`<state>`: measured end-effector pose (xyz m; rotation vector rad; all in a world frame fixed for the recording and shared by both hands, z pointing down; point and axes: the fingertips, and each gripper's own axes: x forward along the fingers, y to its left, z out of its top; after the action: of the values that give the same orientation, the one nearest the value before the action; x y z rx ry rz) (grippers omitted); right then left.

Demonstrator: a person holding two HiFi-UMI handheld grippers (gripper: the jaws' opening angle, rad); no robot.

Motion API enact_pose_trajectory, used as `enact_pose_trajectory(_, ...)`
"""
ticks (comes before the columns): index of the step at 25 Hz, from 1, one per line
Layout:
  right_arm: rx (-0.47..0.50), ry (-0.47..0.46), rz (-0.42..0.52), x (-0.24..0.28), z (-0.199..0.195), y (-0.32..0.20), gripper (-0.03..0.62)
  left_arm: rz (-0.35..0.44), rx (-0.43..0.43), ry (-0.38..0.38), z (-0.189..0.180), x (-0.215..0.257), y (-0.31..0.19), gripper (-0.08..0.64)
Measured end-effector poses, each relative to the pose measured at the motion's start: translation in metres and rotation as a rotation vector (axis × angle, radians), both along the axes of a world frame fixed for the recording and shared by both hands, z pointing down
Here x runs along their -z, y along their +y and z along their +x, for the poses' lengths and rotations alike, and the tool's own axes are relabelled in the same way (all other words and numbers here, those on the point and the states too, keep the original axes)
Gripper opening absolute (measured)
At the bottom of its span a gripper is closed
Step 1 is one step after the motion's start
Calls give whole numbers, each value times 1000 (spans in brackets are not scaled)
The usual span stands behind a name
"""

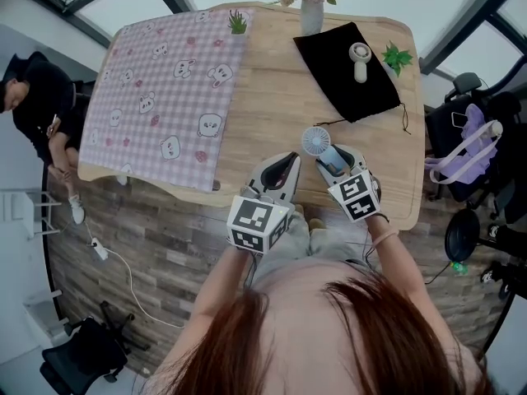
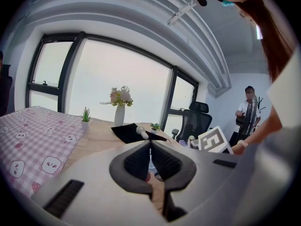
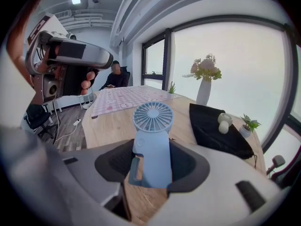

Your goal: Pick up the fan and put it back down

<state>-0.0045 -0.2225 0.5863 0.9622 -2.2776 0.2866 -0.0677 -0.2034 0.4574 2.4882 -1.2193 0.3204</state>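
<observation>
- Fan (image 3: 151, 142) first: your right gripper (image 3: 151, 166) has it. The pads are clamped on both sides of the blue handle, and the round head points up and away from you. It seems lifted just off the table (image 1: 272, 105), near the front edge.
- Your left gripper (image 2: 150, 160) has its jaws pressed together on nothing, just beside the right one. You don't need it for this step, so leave it out of the way.
- For the set-down, lower the fan straight onto the bare wood under it. Don't drift toward the black cloth (image 1: 342, 85), where a white fan (image 1: 360, 60) lies.
- Your grip is low on the handle, so the head will likely want to tip. Treat it as top-heavy. Bring the base flat to the wood, or lay the fan on its back, before you ease the pads.
- Let go only once the table takes the weight. Then back out along the line of the handle, so the jaws don't nudge it.
</observation>
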Motion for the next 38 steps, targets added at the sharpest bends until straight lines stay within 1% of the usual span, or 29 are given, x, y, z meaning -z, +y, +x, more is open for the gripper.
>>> enact_pose_trajectory(7,-29,-27,30,21,3,5,213,17,2,-6,-1,5,6,14)
enact_pose_trajectory(11,-50,-40,68,38,6,7,213,32,2,-13,-1,11,10,13)
enact_pose_trajectory(17,-68,-72,91,57,11,14,213,53,7,-15,1,18,13,14)
enact_pose_trajectory(38,-116,-214,226,149,33,32,213,149,20,-22,15,65,23,13)
